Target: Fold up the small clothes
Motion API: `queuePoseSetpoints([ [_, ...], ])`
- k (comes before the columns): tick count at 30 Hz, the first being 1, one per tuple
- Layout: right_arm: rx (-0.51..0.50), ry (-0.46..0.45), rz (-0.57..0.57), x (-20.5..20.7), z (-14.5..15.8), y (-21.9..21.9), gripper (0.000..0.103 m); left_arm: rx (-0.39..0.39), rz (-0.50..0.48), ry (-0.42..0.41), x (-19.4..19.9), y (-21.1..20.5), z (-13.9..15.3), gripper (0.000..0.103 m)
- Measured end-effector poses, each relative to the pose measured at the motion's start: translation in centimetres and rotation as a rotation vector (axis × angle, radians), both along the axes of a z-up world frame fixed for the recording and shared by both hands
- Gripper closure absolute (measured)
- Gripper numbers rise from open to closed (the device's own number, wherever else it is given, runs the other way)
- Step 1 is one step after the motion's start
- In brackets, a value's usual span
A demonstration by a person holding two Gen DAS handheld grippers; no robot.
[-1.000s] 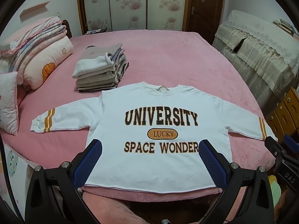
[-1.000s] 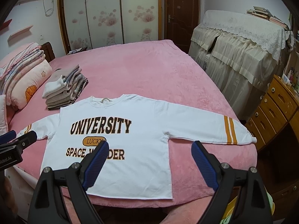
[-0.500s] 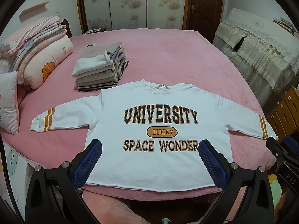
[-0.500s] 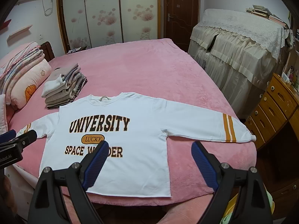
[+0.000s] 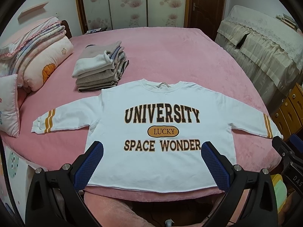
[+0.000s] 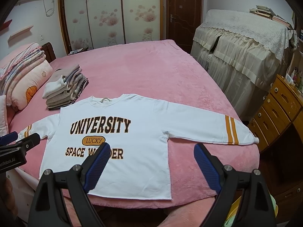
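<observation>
A white sweatshirt [image 5: 161, 98] printed "UNIVERSITY LUCKY SPACE WONDER" lies flat, front up, on the pink bed, both striped sleeves spread out; it also shows in the right wrist view [image 6: 144, 113]. My left gripper [image 5: 151, 149] is open and empty, hovering over the hem near the bed's front edge. My right gripper [image 6: 151, 151] is open and empty, over the sweatshirt's right side seam and the bed beside it. The left sleeve cuff [image 5: 43, 123] and the right sleeve cuff [image 6: 233, 130] lie flat.
A stack of folded clothes [image 5: 100, 70] sits behind the sweatshirt's left shoulder. Folded quilts and a pillow [image 5: 34, 64] lie at the far left. A wooden dresser [image 6: 280, 111] and a lace-covered piece of furniture [image 6: 240, 43] stand to the right of the bed [image 5: 170, 56].
Both grippers have drifted slightly back and up, so the sweatshirt sits a little higher in both views. The sweatshirt has not moved. Both stay open.
</observation>
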State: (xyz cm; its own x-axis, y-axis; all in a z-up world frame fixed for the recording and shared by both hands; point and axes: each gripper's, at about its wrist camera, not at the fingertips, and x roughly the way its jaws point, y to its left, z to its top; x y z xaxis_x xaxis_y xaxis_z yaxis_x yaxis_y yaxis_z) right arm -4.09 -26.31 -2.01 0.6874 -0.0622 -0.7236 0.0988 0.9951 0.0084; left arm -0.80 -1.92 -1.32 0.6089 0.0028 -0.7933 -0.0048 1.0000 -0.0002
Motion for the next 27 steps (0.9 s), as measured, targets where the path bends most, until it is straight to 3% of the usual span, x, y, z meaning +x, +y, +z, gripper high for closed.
queuePoseSetpoints([
  [9,-0.003,-0.003,0.008,0.2,0.8,-0.3,0.012,0.016,0.000,-0.002,0.2,-0.4,0.0,0.001],
  [27,0.015,-0.017,0.019,0.7,1.4,-2.0,0.012,-0.075,0.018,0.021,1.0,-1.3,-0.5,0.001],
])
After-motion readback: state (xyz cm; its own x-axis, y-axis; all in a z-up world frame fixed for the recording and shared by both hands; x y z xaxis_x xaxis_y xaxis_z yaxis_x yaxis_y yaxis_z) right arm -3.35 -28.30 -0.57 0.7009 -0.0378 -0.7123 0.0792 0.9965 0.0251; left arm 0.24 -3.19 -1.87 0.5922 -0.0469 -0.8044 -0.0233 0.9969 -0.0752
